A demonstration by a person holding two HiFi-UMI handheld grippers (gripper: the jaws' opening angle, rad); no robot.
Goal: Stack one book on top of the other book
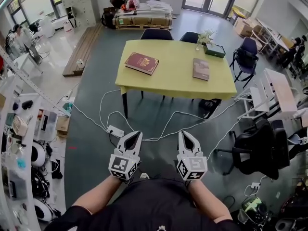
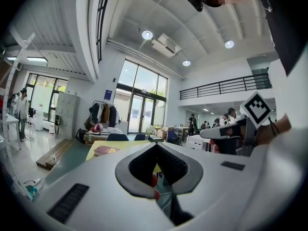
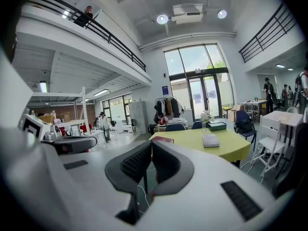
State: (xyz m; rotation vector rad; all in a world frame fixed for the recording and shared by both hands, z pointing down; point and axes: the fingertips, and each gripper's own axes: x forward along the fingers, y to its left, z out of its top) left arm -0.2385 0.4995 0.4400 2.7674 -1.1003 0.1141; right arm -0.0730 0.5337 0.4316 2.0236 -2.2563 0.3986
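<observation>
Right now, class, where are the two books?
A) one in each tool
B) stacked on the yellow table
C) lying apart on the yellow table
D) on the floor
C: the red book lies toward the yellow table's left end, the brown book toward its right, clearly apart.

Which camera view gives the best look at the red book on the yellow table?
The head view: it looks down on the red book, so its whole cover shows on the yellow table. The left gripper view and the right gripper view show it only far off, small and nearly edge-on.
</observation>
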